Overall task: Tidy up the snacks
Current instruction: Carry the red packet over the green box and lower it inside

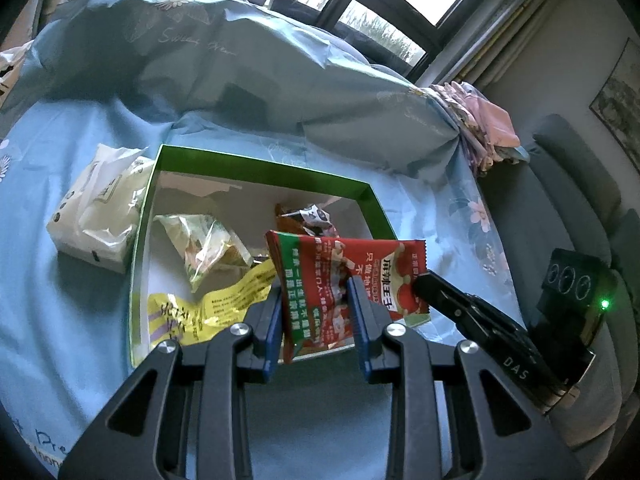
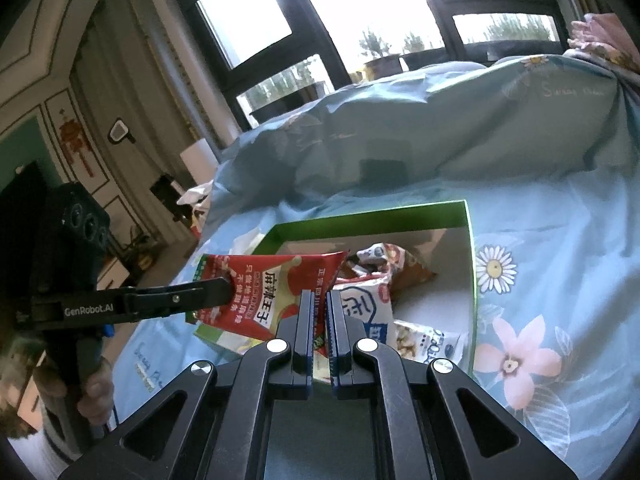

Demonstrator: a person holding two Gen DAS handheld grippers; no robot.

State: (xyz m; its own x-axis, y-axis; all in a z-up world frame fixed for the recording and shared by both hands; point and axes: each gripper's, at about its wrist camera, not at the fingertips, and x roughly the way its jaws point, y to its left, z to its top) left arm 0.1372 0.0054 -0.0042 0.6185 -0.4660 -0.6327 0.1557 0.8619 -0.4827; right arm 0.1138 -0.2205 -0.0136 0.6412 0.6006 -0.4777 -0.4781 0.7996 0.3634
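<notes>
right tool (image 2: 319, 320) and left tool (image 2: 224, 289) both pinch red snack packet (image 2: 276, 292) above green box (image 2: 360, 224).

The left wrist camera sits just behind the left gripper (image 1: 316, 300), looking forward and steeply down along its fingers at the green-rimmed box (image 1: 256, 168) on the blue sheet (image 1: 72, 280), very close. The right wrist camera looks along the right gripper (image 2: 319, 312) from the opposite side, tilted less, taking in windows (image 2: 352, 20) beyond. Both share the box, the red snack packet (image 1: 344, 276) held above it, and each other's gripper.
</notes>
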